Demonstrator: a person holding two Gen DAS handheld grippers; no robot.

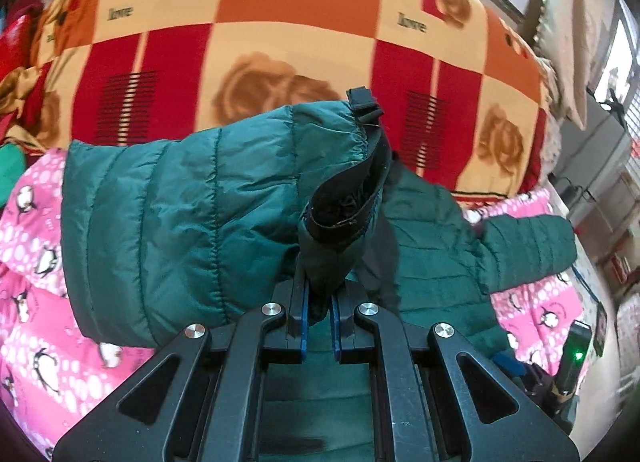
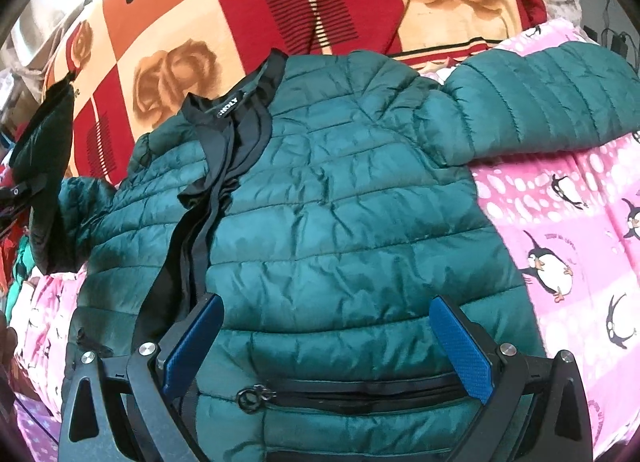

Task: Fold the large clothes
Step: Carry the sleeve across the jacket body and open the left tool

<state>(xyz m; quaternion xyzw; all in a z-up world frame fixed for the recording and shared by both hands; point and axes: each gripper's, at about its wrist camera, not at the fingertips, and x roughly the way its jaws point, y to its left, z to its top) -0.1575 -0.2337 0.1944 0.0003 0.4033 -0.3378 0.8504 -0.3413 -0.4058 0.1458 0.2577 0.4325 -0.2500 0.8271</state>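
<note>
Holding the sleeve (image 1: 200, 218) cuff in my left tongs (image 1: 319, 314), pinched thin; slick quilting may slip free. Right tongs (image 2: 324, 346) gape empty above the jacket (image 2: 340, 222).

Green jacket (image 2: 340, 214) on pink penguin bedspread (image 2: 560, 222)

A rose-patterned blanket (image 1: 280, 42) lies behind a pink penguin-print sheet (image 2: 560, 222).
</note>
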